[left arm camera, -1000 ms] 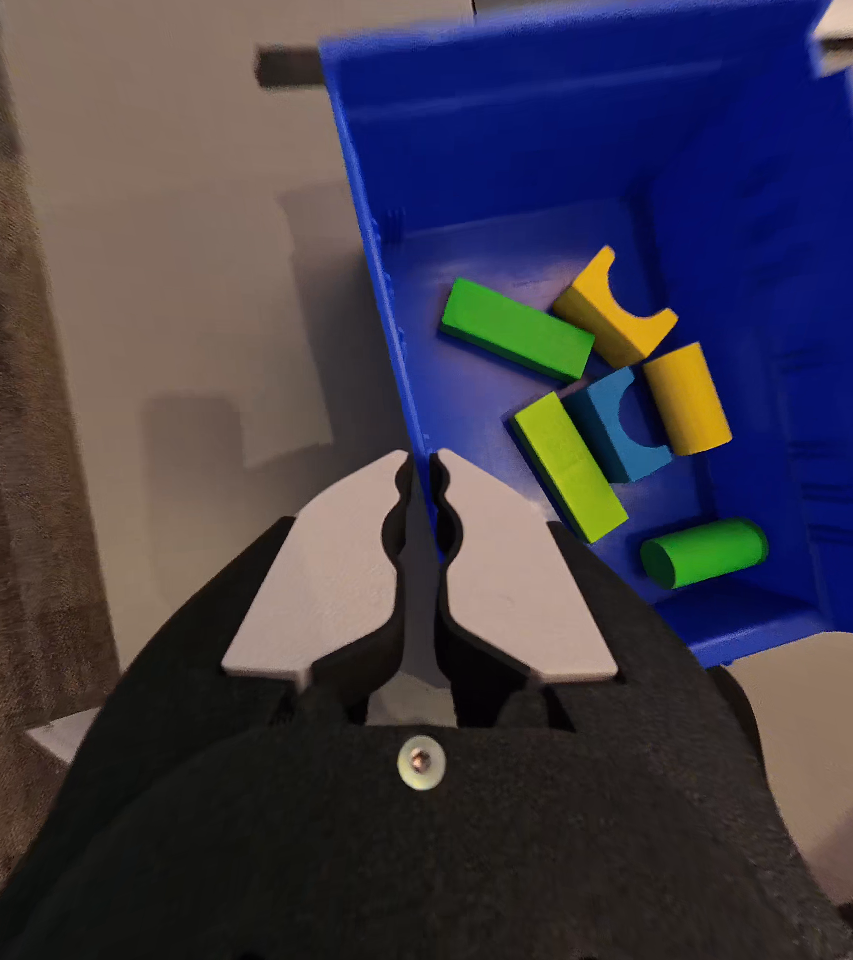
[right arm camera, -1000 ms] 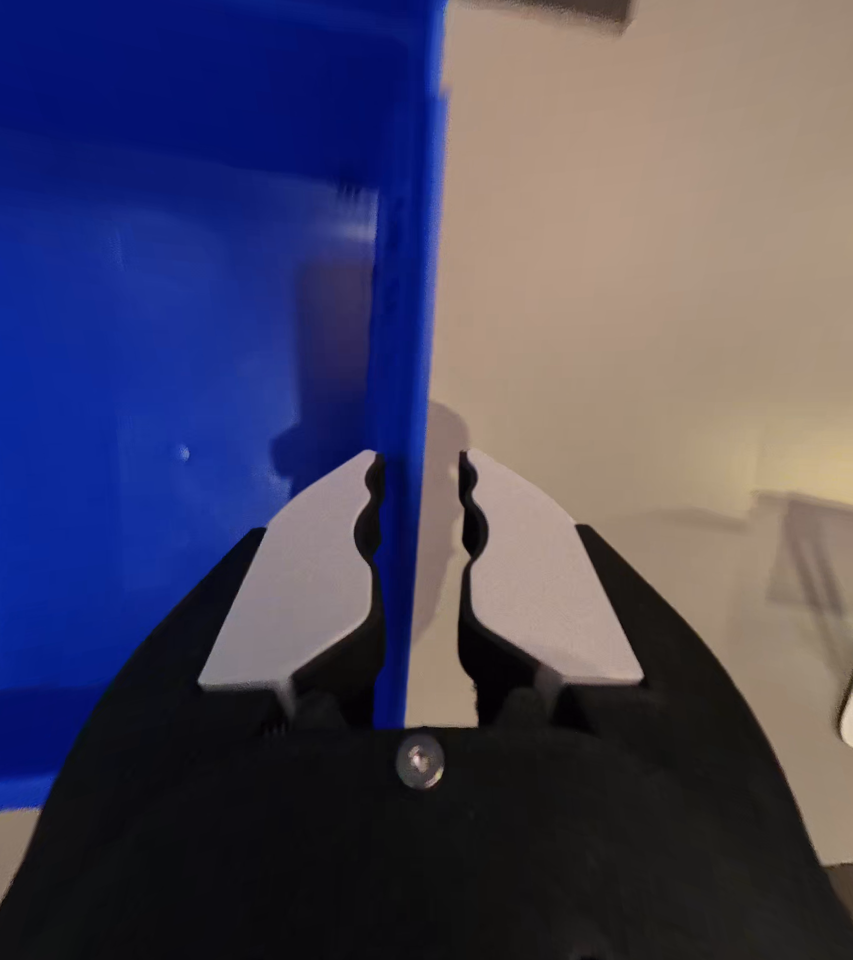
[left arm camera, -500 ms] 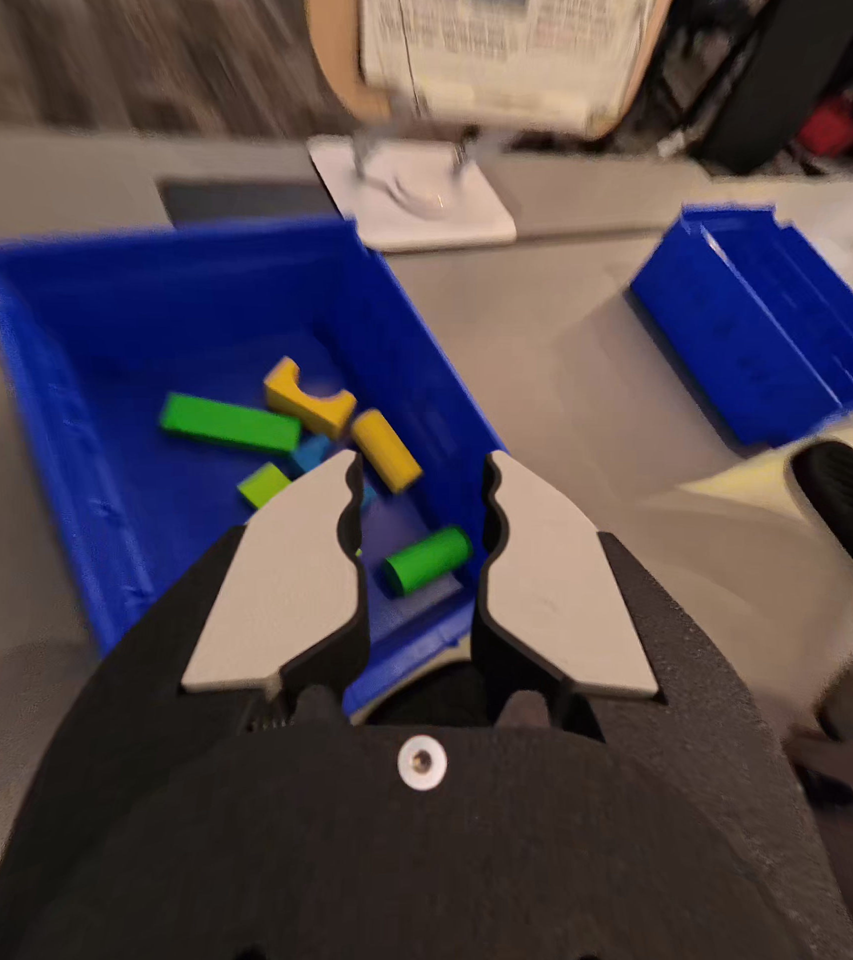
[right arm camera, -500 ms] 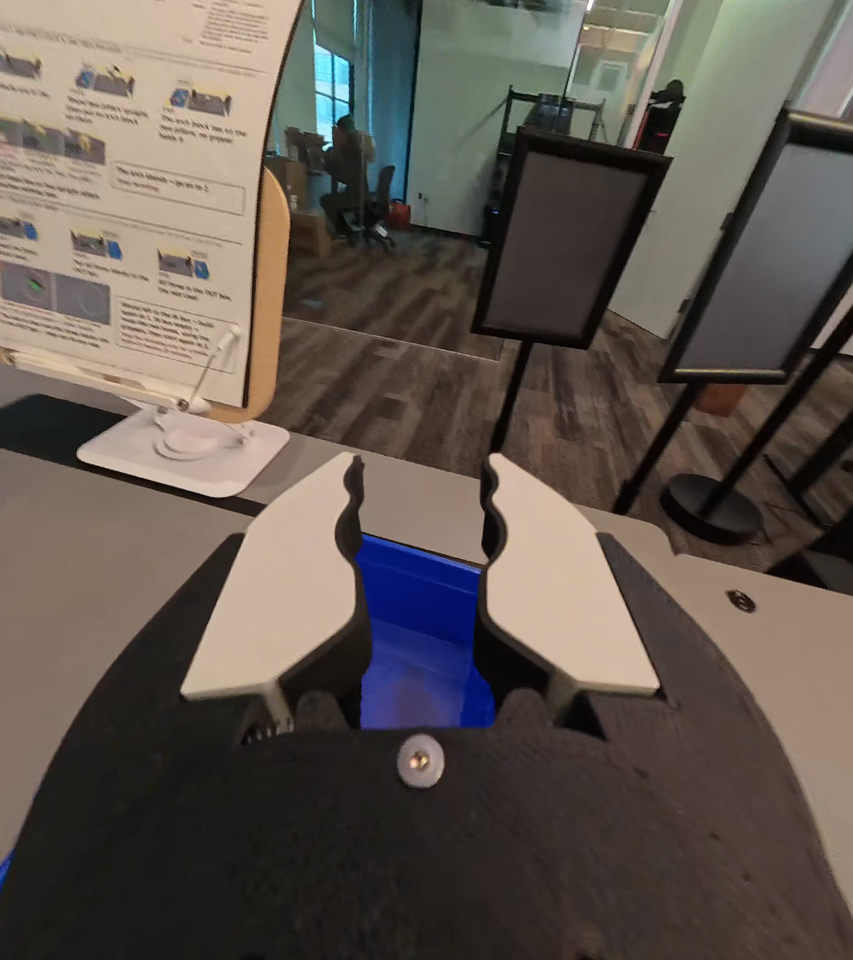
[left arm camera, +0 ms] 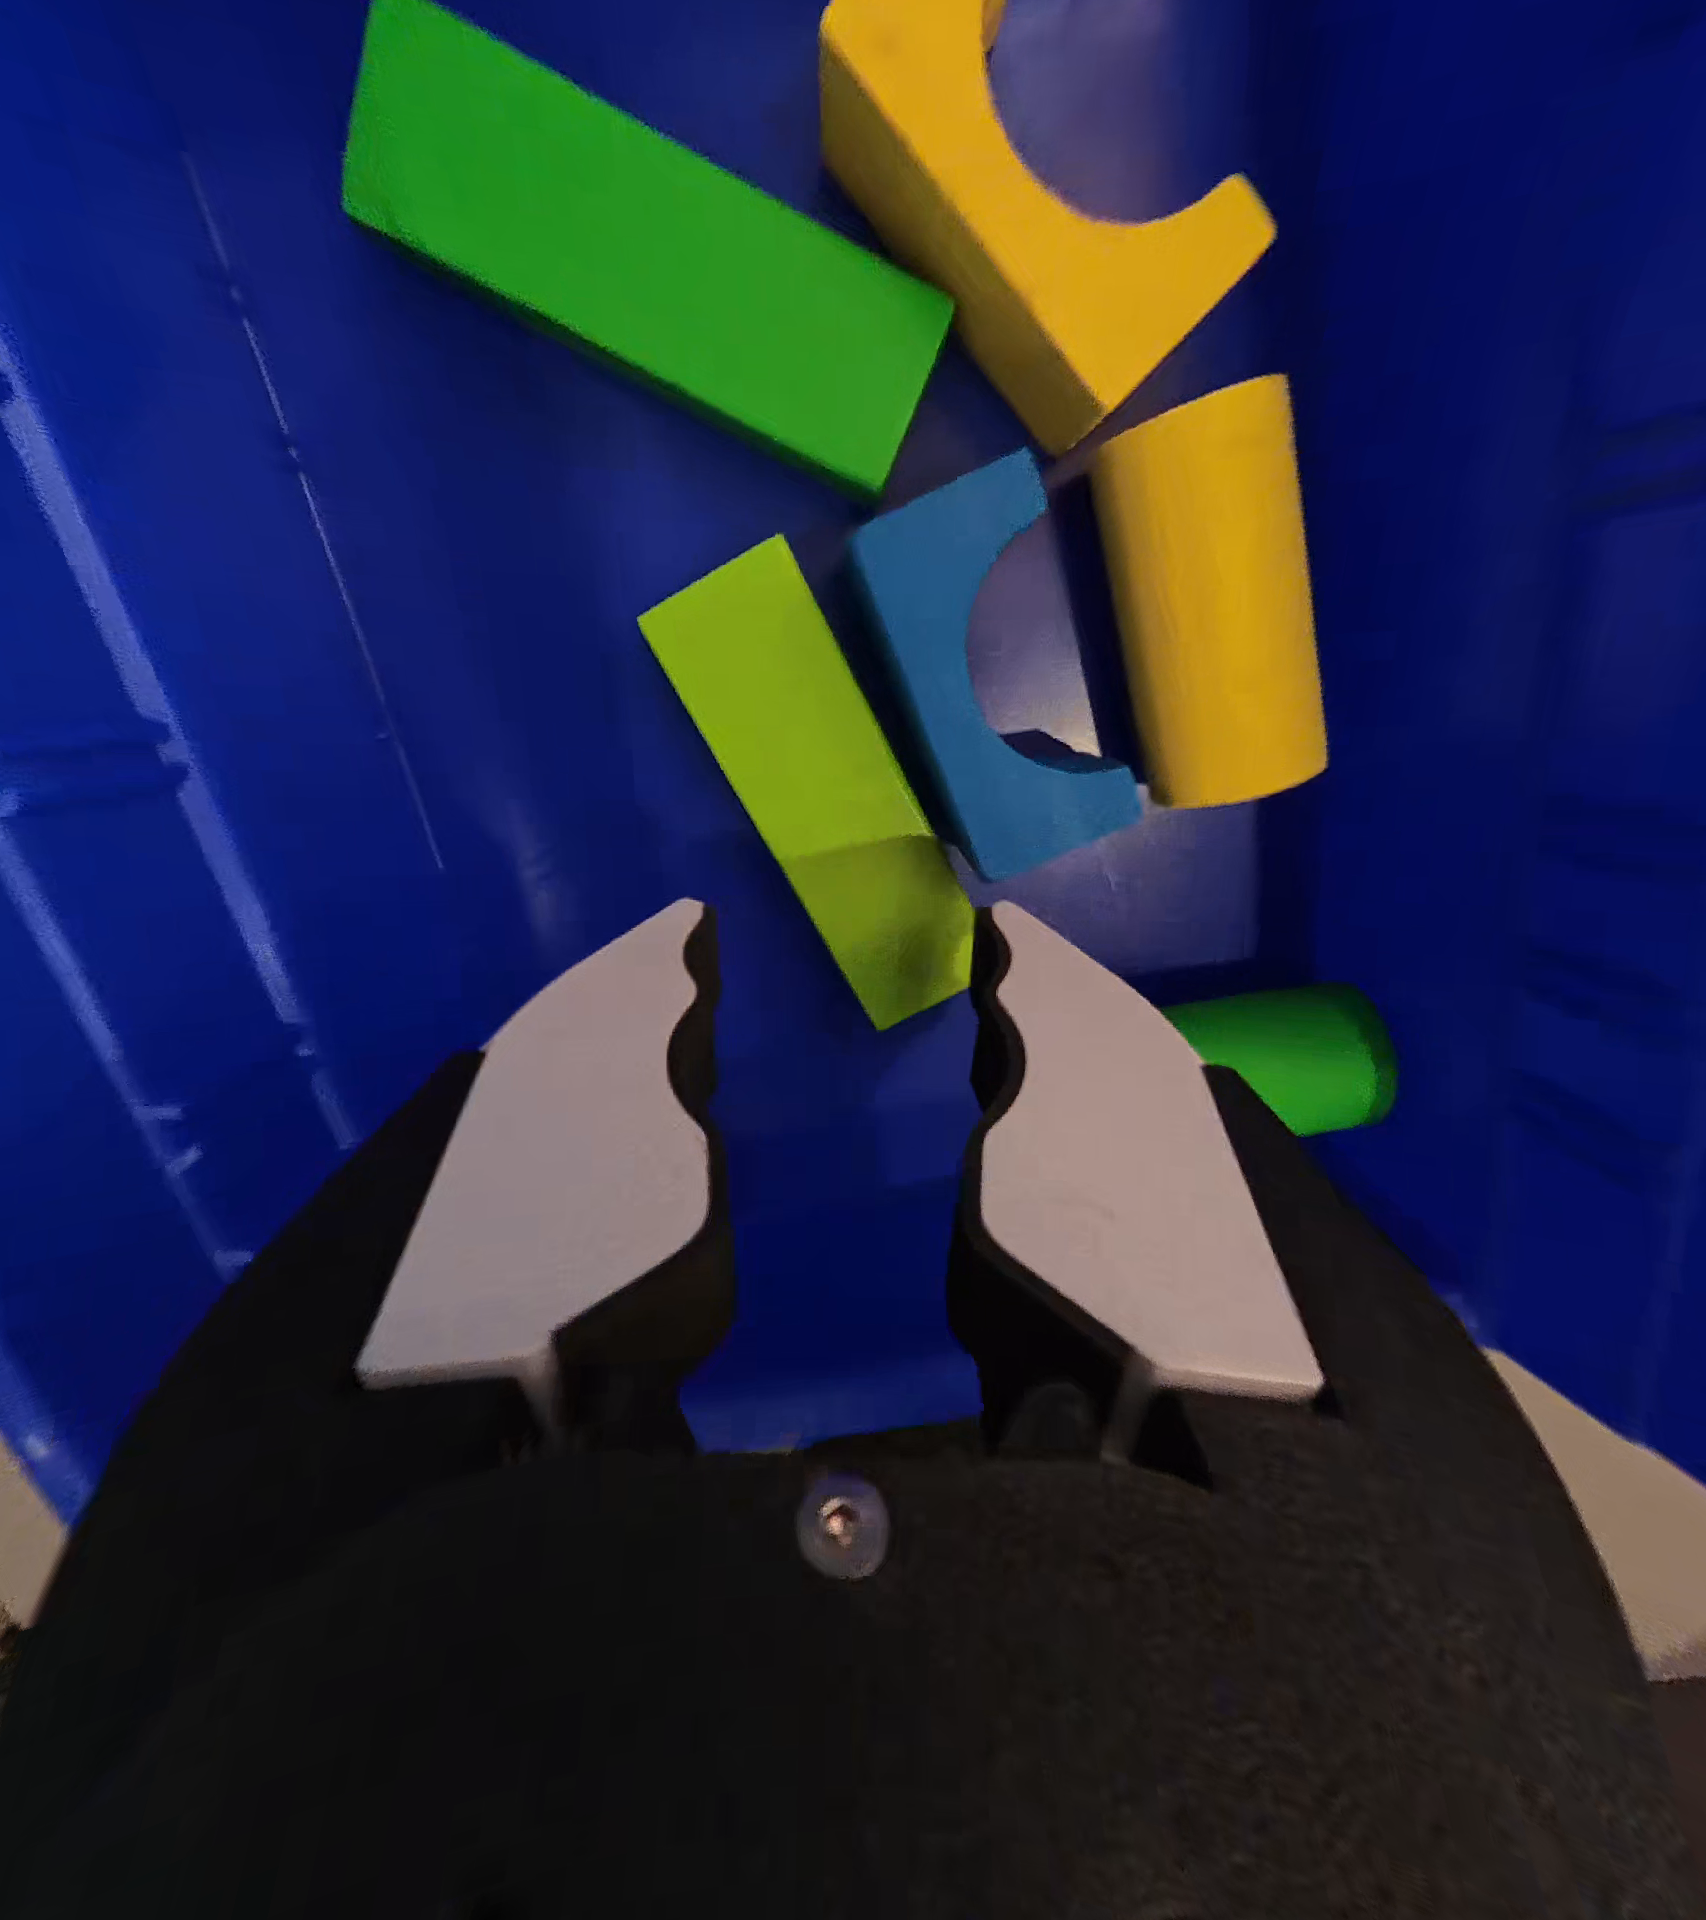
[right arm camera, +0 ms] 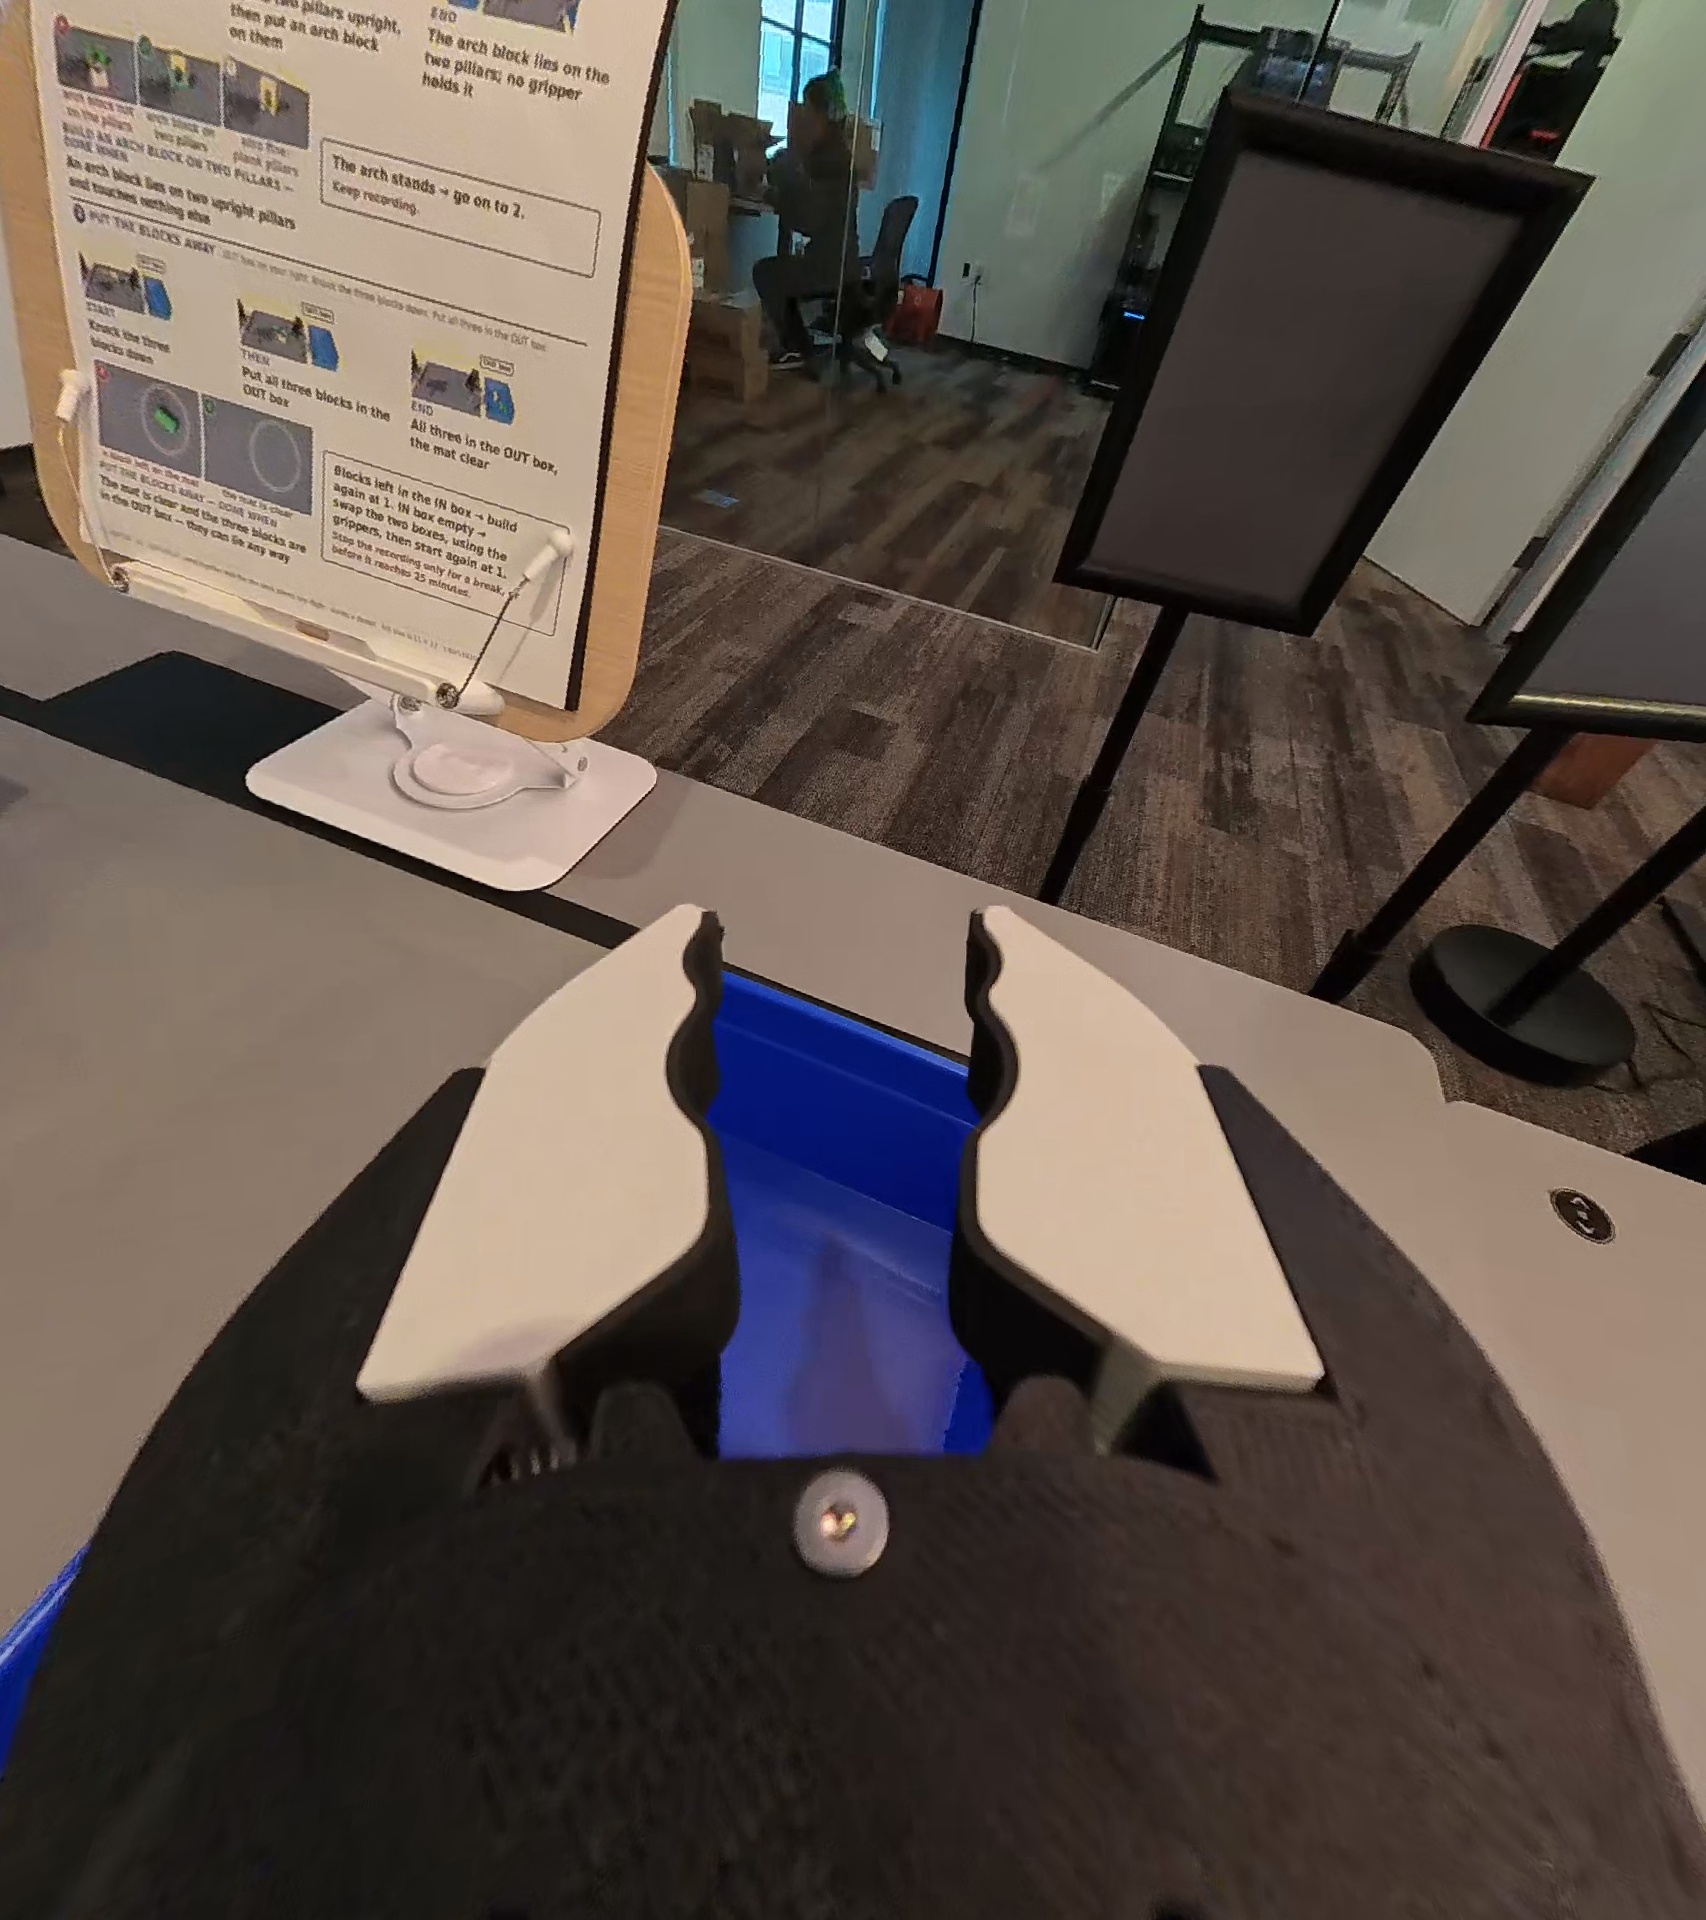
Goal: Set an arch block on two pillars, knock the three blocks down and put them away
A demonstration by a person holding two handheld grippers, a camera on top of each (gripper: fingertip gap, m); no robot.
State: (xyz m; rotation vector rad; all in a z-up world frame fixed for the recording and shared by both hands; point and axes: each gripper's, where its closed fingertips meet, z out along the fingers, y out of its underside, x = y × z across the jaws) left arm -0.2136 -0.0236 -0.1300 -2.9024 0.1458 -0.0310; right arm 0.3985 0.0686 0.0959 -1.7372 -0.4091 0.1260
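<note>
Left gripper (left arm camera: 841, 971), jaws apart and empty, hovers inside the blue plastic bin (left arm camera: 205, 727), just short of the lime-green rectangular wooden block (left arm camera: 807, 769); building apparently hasn't begun.

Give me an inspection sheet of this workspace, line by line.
Surface: grey table, bare where it shows.
Job's things: six blocks lie loose in the blue bin: dark green plank, lime plank, yellow arch, blue arch, yellow cylinder, green cylinder. No arch is built.
Clutter: instruction sheet on a white stand; a second blue bin under the right claw.
Grippers: left claw open over the lime plank's near end, holding nothing; right claw open, empty.
Cables: nothing seen.
Surroundings: dark panels on black floor stands, wood-look floor, a seated person far behind glass.
</note>
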